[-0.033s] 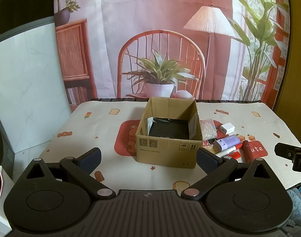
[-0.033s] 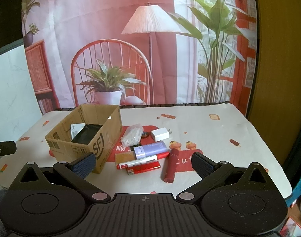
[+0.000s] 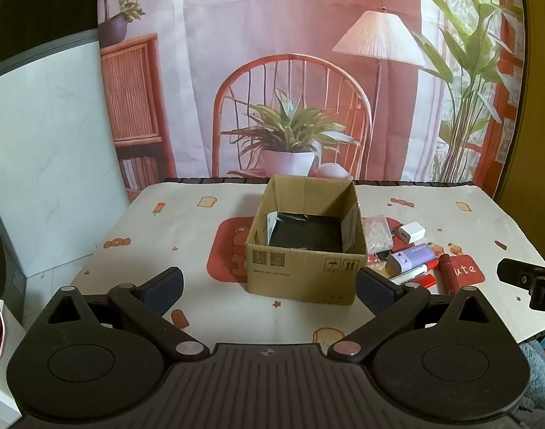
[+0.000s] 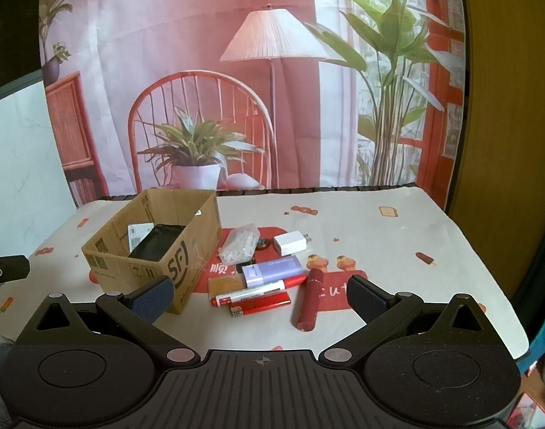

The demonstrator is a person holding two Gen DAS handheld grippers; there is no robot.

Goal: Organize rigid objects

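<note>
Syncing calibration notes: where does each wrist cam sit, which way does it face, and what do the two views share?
Left wrist: on the left gripper, low at the table's near edge, facing the cardboard box head-on; its own open fingers show, with part of the other gripper at the right edge.
Right wrist: on the right gripper, further right, facing the red tube, purple case and white charger; its own open fingers show.
Shared: the box, the clutter beside it, and the patterned tablecloth.

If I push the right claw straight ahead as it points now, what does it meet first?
Probably the red lighter and red-capped marker, which lie nearest between the open fingers of the right claw. The purple case sits just behind them. Depth is uncertain; it may pass above them.
</note>
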